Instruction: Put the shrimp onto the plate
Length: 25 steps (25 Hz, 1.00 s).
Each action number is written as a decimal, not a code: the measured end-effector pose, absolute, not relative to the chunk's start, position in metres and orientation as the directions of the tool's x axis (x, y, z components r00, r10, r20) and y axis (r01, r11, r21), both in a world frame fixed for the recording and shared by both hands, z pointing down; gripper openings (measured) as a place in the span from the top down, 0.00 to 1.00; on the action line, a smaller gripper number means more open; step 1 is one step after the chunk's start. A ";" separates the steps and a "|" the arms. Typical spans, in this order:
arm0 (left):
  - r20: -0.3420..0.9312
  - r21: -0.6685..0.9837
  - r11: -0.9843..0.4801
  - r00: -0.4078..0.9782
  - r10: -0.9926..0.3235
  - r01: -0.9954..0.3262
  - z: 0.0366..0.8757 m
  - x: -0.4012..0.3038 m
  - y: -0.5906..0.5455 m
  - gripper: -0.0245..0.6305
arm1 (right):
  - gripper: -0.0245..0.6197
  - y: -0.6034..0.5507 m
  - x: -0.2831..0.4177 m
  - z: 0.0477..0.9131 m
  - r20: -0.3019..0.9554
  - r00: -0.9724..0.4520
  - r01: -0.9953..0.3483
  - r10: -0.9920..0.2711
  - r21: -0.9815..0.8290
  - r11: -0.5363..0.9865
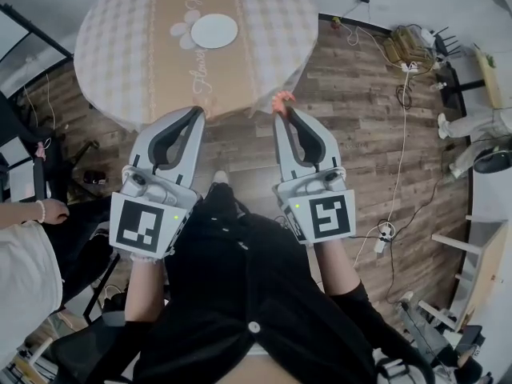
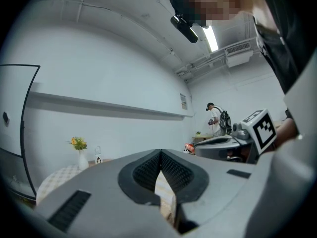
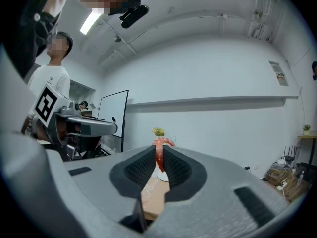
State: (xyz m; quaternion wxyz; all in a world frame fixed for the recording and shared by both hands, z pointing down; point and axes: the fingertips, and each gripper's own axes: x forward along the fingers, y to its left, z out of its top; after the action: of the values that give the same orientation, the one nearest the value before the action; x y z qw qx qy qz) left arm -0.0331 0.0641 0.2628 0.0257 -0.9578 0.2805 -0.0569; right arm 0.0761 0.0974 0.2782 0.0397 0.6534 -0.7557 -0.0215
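Note:
An orange-red shrimp [image 1: 282, 100] sticks up from the tips of my right gripper [image 1: 281, 112], which is shut on it, just short of the round table's near edge. In the right gripper view the shrimp [image 3: 159, 155] stands pinched between the dark pads. The white plate [image 1: 214, 30] lies on the tan runner at the table's far middle, and a sliver of the plate [image 3: 162, 175] shows beyond the jaws. My left gripper [image 1: 197, 113] hovers alongside at the table edge, shut with nothing in it; its pads [image 2: 148, 172] meet at the tip.
The round table [image 1: 120, 38] has a checked cloth. A vase of flowers [image 2: 79, 152] stands on it. Cables and a power strip [image 1: 384, 234] lie on the wooden floor to the right. A person's hand and white sleeve [image 1: 32, 214] are at the left.

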 end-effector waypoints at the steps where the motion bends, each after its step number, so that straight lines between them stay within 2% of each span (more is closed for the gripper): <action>1: 0.094 -0.081 -0.843 0.838 -0.538 -0.532 0.263 -0.032 0.057 0.96 | 0.90 0.091 0.077 0.278 0.033 -0.142 -0.986 -0.989 0.085 0.144; 25: 0.089 -0.072 -0.848 0.843 -0.530 -0.526 0.270 -0.051 -0.045 0.96 | 0.90 -0.010 0.058 0.281 0.056 -0.128 -0.986 -0.990 0.102 0.133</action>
State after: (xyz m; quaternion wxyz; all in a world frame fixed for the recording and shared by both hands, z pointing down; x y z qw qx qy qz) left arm -0.0508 -0.0449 0.2699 0.0223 -0.9597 0.2750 -0.0527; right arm 0.0585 -0.0099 0.2814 0.0549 0.6580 -0.7508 -0.0201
